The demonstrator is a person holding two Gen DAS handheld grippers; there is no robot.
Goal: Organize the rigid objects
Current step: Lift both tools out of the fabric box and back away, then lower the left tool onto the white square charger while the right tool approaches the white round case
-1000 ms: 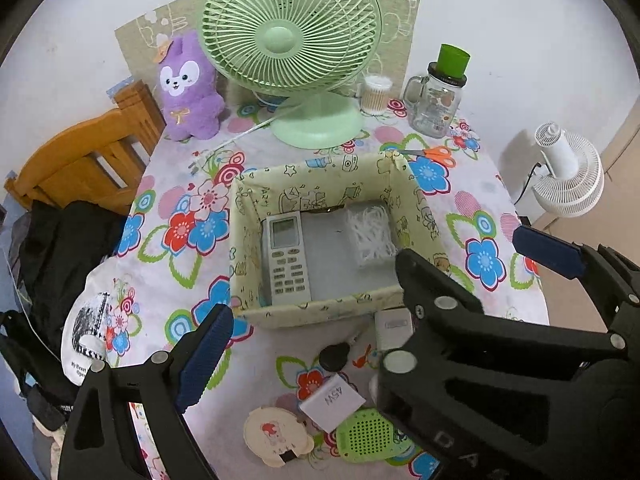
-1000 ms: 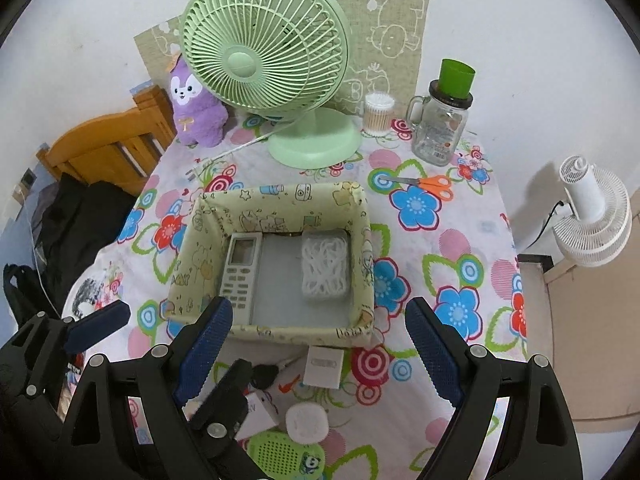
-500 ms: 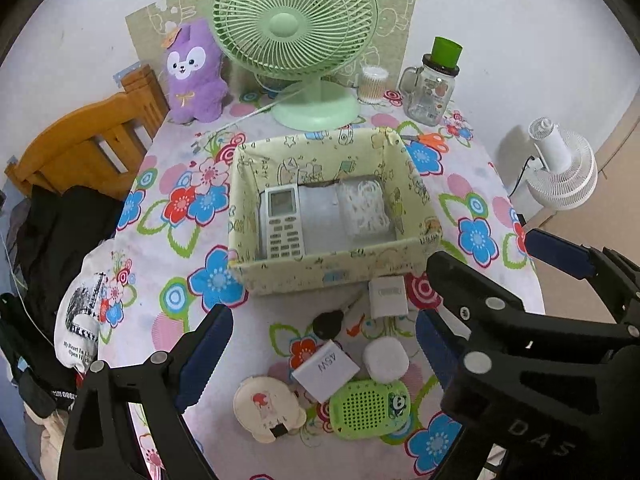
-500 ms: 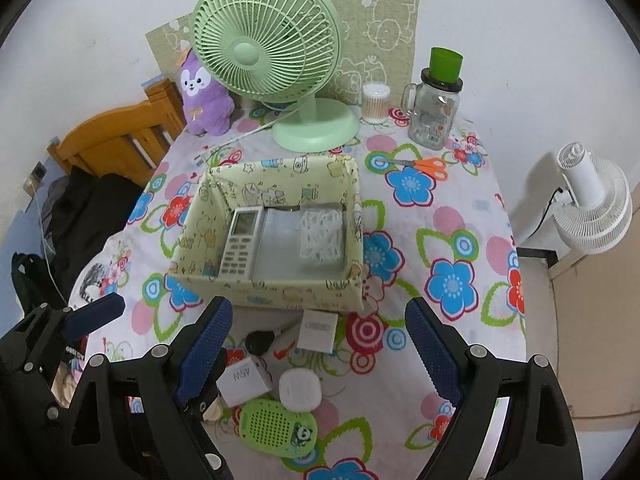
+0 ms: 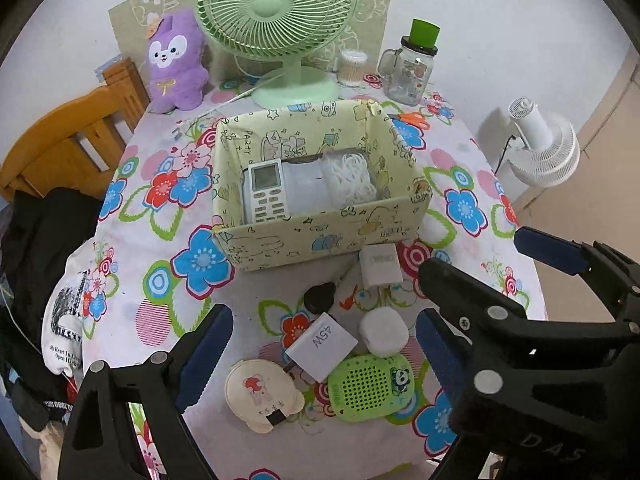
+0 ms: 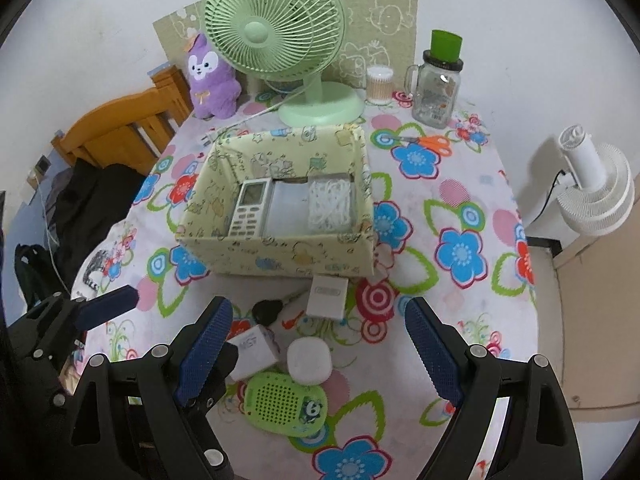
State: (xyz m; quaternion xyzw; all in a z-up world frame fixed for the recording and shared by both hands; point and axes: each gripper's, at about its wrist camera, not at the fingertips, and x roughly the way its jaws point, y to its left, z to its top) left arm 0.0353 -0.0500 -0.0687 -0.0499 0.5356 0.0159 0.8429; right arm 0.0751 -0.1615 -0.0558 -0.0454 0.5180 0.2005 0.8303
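Table: floral cloth (image 5: 132, 264) against a white wall, crowded enough that the loose items sit bunched at its near edge, within reach.
Box: yellow patterned box (image 5: 320, 236) stands ahead of both hand-held grippers, open side up, likely the collecting place for the hard things.
Inside box: a remote (image 5: 266, 190) lies flat along its left wall, a white coil bag (image 5: 350, 176) by its right wall; the middle is free, so there is room for more.
Loose items: white adapter (image 5: 380, 266) just in front of the box; black key (image 5: 319, 297), charger (image 5: 322, 346), round white case (image 5: 384, 336), green speaker (image 5: 370, 388) and cream pouch (image 5: 262, 394) clustered close together, some touching.
Left hand-held gripper (image 5: 324, 354): jaws wide, empty, tilted steeply down above the cluster, the charger and white case between its fingers' lines.
Right hand-held gripper (image 6: 318, 338): jaws wide, empty, poised over the white case and speaker.
Why open: both seem readied for a pick; nothing is gripped yet.
Back row: green fan (image 5: 276, 20), purple plush (image 5: 176, 64), jar (image 5: 410, 68), scissors (image 6: 430, 142) stand beyond the box, well apart from the work.
Risk: crowded items may shift when one is lifted.
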